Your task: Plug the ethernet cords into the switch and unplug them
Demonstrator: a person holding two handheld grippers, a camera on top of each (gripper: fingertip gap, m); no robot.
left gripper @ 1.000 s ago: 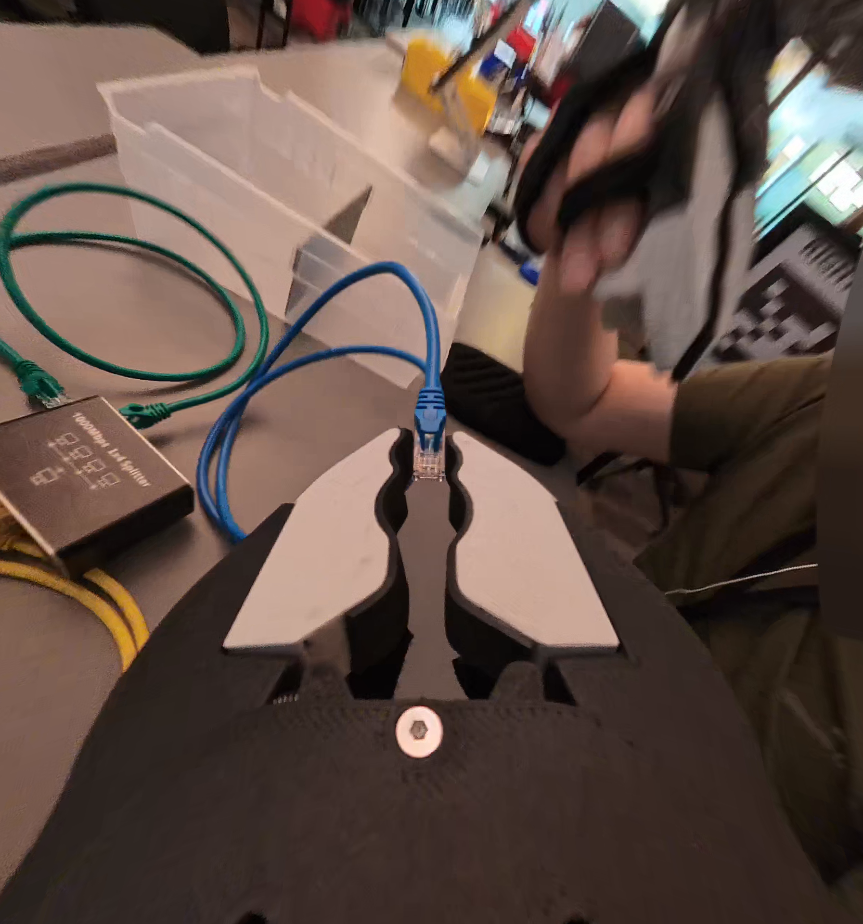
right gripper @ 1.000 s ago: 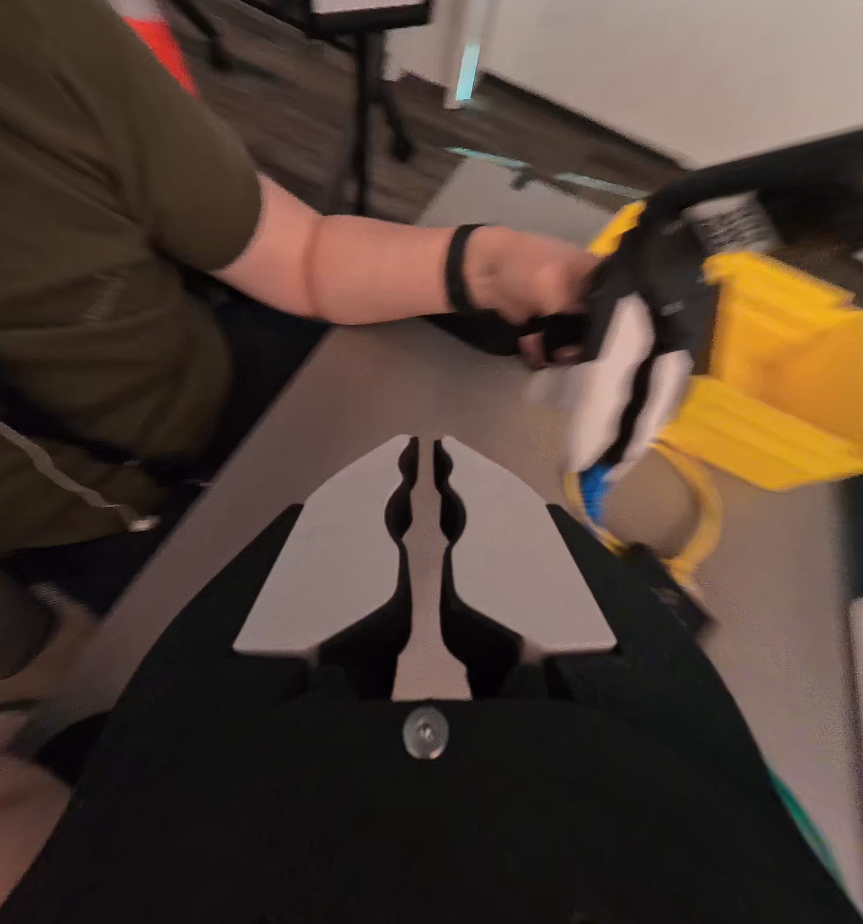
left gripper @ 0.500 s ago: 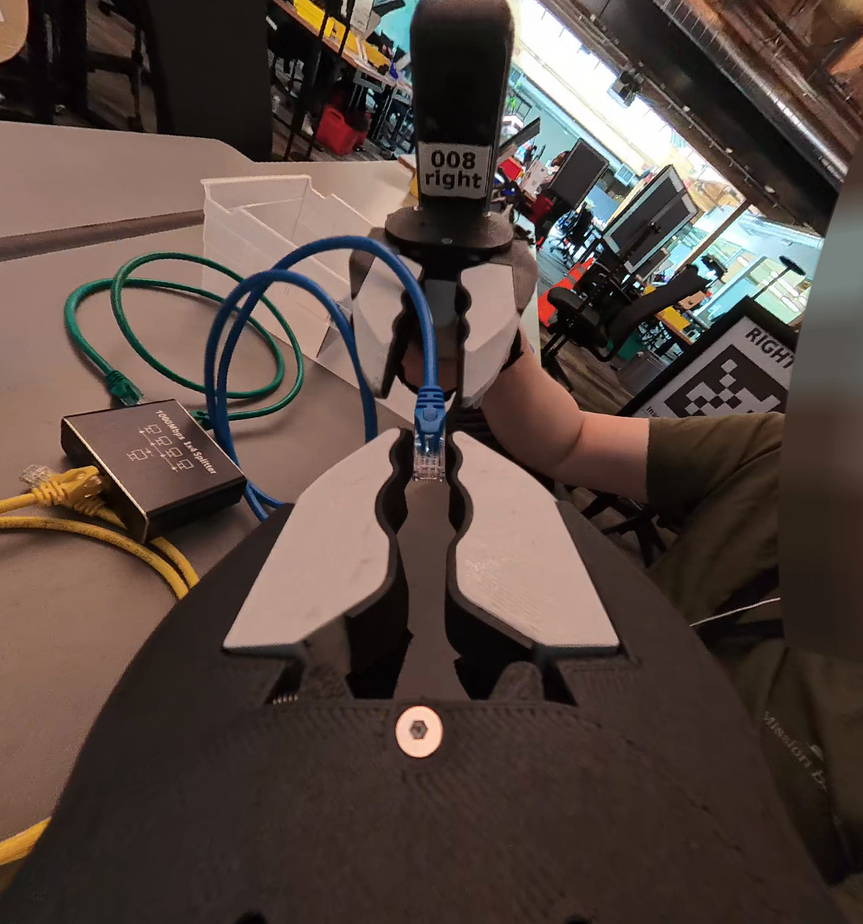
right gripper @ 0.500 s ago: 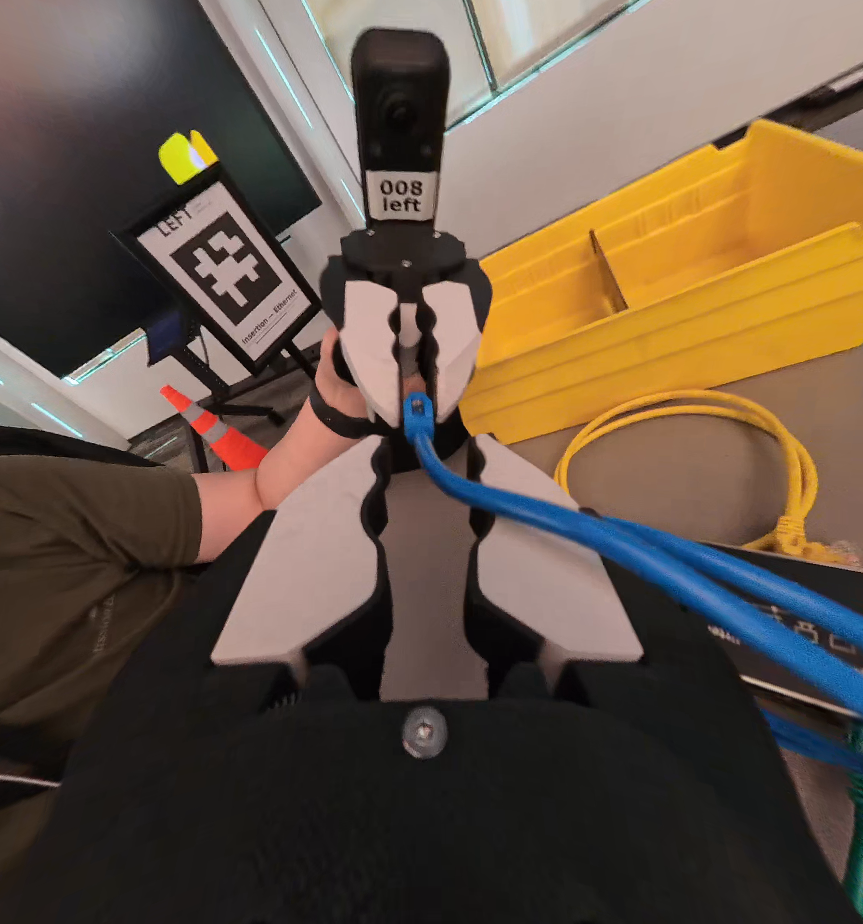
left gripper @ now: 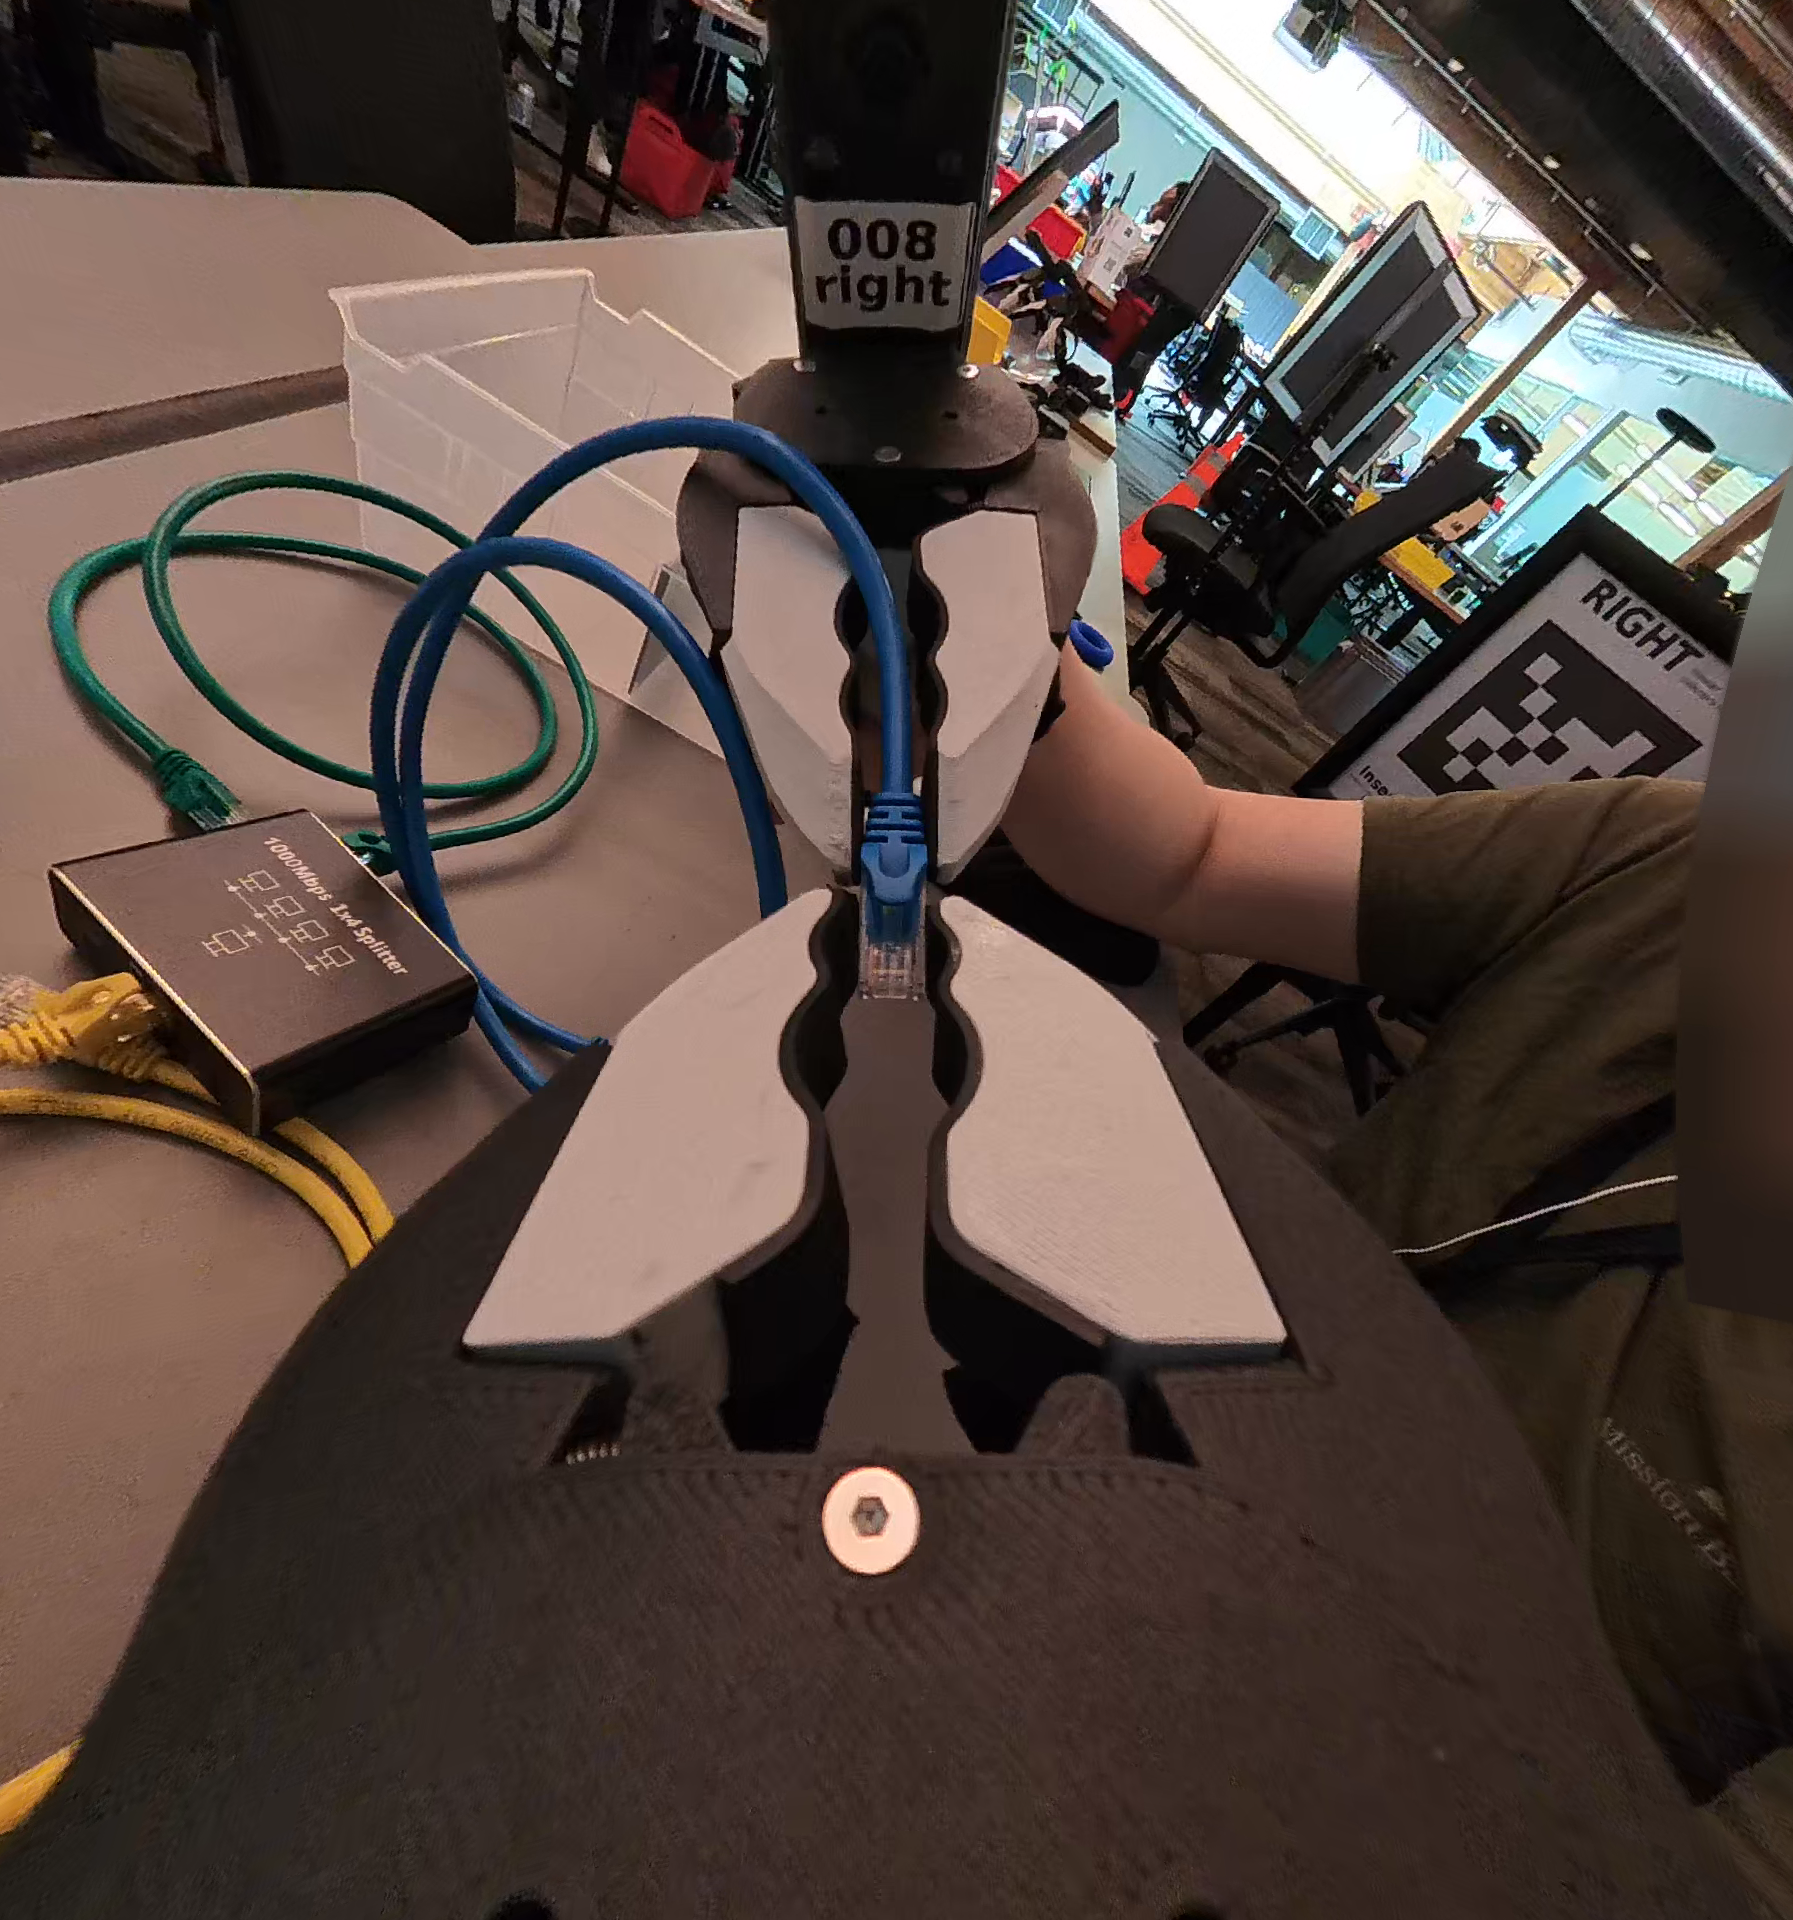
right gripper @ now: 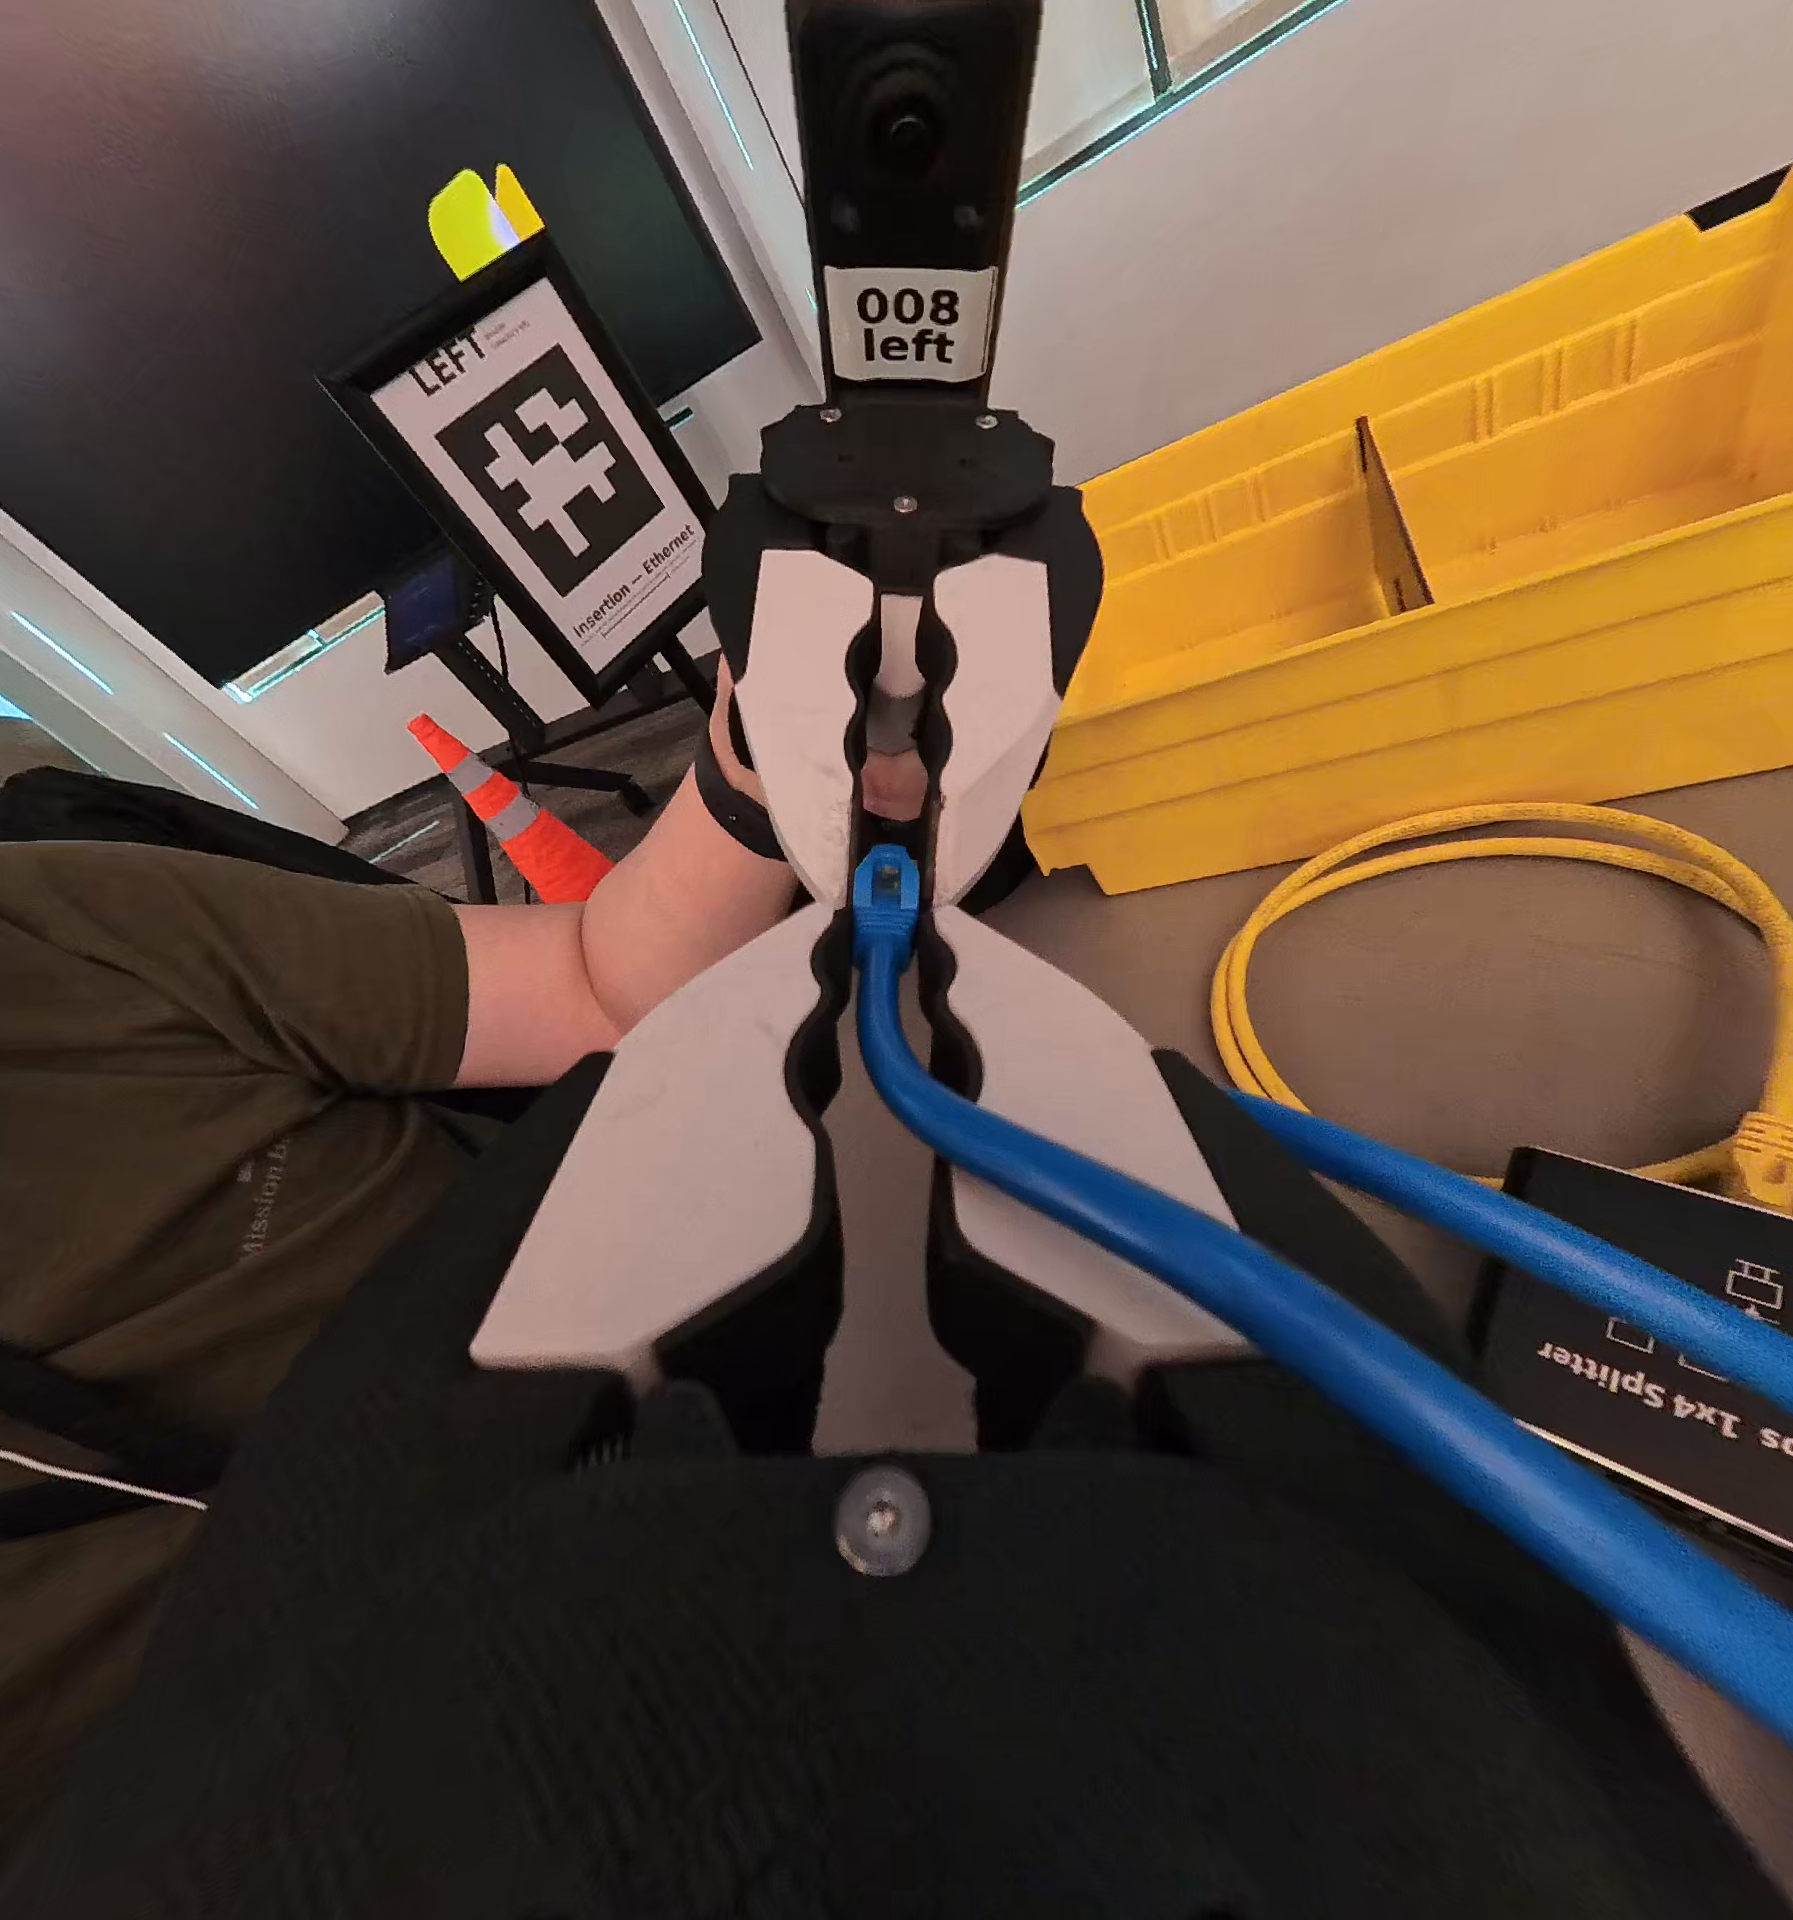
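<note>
Two grippers meet tip to tip over one blue ethernet cord, held above the grey table.

The left gripper (left gripper: 887, 951) has its jaws clamped on the cord's clear plug (left gripper: 890, 961), while the right gripper (right gripper: 887, 925) has its jaws closed on the ribbed blue boot (right gripper: 884, 894) just behind that plug. The blue ethernet cord (left gripper: 601, 488) arches from the boot over the right gripper and loops down to the table (left gripper: 92, 1351); its far end is hidden behind the left gripper's body. At left lies the black switch (left gripper: 258, 951), with a yellow cord (left gripper: 81, 1023) plugged into its near end and a green cord (left gripper: 185, 779) at its far edge. Whether the green plug is seated is hard to tell.
</note>
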